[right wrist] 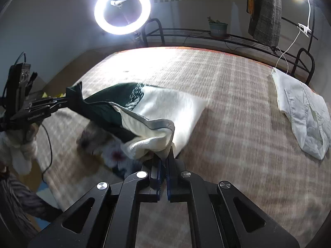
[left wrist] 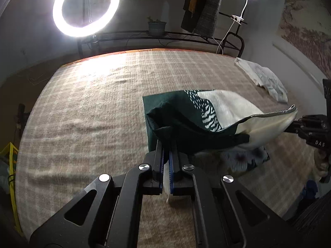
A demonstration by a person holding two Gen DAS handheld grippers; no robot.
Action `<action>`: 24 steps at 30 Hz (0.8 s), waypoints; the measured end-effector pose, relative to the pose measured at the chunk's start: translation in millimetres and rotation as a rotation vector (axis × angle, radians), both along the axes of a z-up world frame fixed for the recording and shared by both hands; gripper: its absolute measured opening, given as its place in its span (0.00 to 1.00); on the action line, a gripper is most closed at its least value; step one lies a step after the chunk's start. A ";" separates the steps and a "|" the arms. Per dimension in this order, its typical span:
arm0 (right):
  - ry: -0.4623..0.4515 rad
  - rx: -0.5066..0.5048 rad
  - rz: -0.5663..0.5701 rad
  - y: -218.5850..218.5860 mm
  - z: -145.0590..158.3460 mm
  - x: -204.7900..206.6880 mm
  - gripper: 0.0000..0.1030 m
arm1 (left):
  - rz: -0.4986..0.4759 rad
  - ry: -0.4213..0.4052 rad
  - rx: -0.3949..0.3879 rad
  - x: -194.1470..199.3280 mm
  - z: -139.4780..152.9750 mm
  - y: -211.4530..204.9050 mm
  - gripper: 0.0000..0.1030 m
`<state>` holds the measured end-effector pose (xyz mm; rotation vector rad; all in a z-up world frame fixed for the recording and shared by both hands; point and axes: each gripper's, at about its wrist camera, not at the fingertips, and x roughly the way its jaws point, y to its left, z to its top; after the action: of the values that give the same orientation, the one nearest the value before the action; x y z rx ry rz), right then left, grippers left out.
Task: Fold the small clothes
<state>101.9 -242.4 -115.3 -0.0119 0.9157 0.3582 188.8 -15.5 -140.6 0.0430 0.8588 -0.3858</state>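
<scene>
Green and white cloth [left wrist: 209,113] hangs stretched between two grippers over the near part of the checked blanket [left wrist: 93,107]. Its far fold lies flat on the blanket. The left gripper [left wrist: 166,144] is clenched tight on the green corner. The right gripper [right wrist: 164,155] is clenched tight on the white corner. A white folded garment [right wrist: 304,111] lies by the blanket's far right edge, well apart. A bright ring light [left wrist: 85,7] stands past the far edge, beside a black rack [right wrist: 238,39] with a plant pot [right wrist: 218,29].
</scene>
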 end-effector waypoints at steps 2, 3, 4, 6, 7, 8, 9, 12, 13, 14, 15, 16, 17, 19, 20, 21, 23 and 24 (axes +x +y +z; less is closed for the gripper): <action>-0.005 -0.022 0.004 0.5 0.0 -8.8 0.03 | -0.015 0.016 0.014 -9.7 -5.3 2.7 0.00; 0.000 -0.027 0.008 0.2 -0.8 -11.0 0.03 | -0.021 0.021 0.024 -13.3 -7.4 4.1 0.01; 0.006 -0.035 0.013 -0.9 -1.1 -13.8 0.03 | -0.029 0.027 0.037 -19.1 -9.2 5.4 0.01; 0.010 -0.035 0.020 -2.7 -0.8 -21.7 0.03 | -0.047 0.030 0.058 -32.2 -10.2 9.7 0.02; 0.018 -0.023 0.025 -5.3 -0.2 -27.4 0.03 | -0.055 0.032 0.068 -38.5 -10.9 12.5 0.03; 0.020 -0.008 0.032 -6.6 1.0 -31.8 0.03 | -0.064 0.030 0.080 -45.0 -11.1 15.7 0.09; 0.026 0.004 0.042 -8.8 2.0 -34.8 0.03 | -0.068 0.028 0.093 -51.0 -11.1 18.7 0.13; 0.038 0.033 0.042 -18.6 3.7 -44.6 0.04 | -0.059 0.024 0.090 -65.2 -9.1 31.6 0.20; 0.044 0.056 0.033 -21.1 2.2 -47.0 0.05 | -0.044 0.032 0.080 -65.8 -7.9 35.6 0.20; 0.057 0.093 0.014 -25.4 0.1 -46.9 0.09 | -0.031 0.037 0.070 -65.0 -7.8 38.2 0.20; 0.068 0.120 -0.008 -29.5 -1.9 -44.9 0.16 | -0.012 0.045 0.054 -62.3 -8.0 40.7 0.20; 0.088 0.146 -0.043 -34.7 -6.3 -41.2 0.22 | 0.009 0.056 0.039 -58.2 -8.8 43.0 0.20; 0.102 0.160 -0.065 -37.8 -10.2 -39.2 0.33 | 0.033 0.070 0.017 -52.8 -9.7 44.9 0.20; 0.146 0.217 -0.109 -44.4 -22.0 -32.0 0.37 | 0.064 0.080 -0.013 -45.3 -10.6 44.8 0.20; 0.163 0.236 -0.121 -44.6 -27.4 -29.2 0.37 | 0.075 0.082 -0.025 -41.6 -10.4 42.1 0.20; 0.165 0.239 -0.124 -42.8 -29.8 -27.2 0.37 | 0.076 0.082 -0.034 -38.2 -9.7 38.1 0.20; 0.151 0.210 -0.107 -31.7 -29.9 -22.9 0.37 | 0.067 0.077 -0.039 -32.1 -7.9 26.5 0.20; 0.138 0.193 -0.096 -25.5 -27.8 -20.5 0.37 | 0.063 0.072 -0.038 -29.8 -6.8 20.8 0.20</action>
<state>81.4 -268.0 -143.1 0.2355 1.0109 0.3603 159.0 5.2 -147.5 -0.0333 0.9209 -0.3461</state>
